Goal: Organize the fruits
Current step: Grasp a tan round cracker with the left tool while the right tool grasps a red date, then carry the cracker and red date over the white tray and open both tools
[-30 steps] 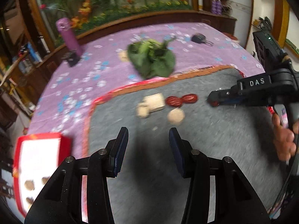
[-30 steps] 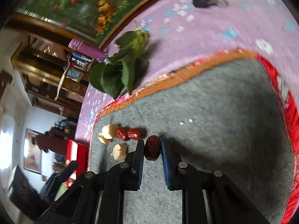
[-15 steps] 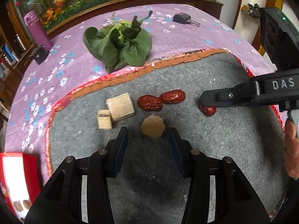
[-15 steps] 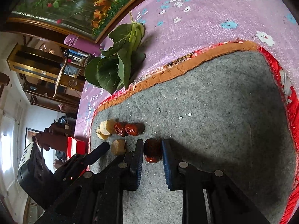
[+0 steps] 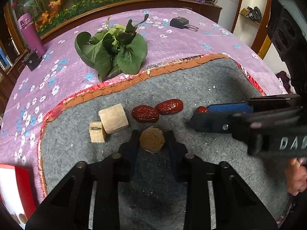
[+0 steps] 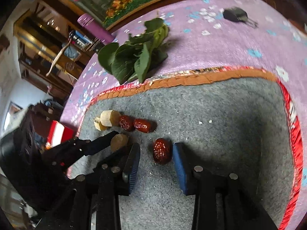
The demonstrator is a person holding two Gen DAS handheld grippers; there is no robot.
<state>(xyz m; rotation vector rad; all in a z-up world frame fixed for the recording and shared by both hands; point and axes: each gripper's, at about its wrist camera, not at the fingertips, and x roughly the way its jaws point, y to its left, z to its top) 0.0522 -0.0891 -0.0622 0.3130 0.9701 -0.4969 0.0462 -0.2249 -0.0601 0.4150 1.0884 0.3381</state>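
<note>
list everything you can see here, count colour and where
red dates: three, dark red; two touching on the grey mat, one between the right fingers
brown round piece: one, tan, between the left fingers
wooden blocks: two, pale, left of the dates
leafy greens: one bunch, green, on the purple cloth
bottle: one, purple, far left
black objects: two, on the cloth
red box: one, near left
left gripper: black, closing around the piece
right gripper: blue pads, open

Grey felt mat with orange-red border. Worktop cloth purple, white and blue flower print. Dates dark red, wrinkled and glossy. Round fruit tan-brown. Wood blocks pale beige. Greens dark green. Claw pads blue, bodies black.
</note>
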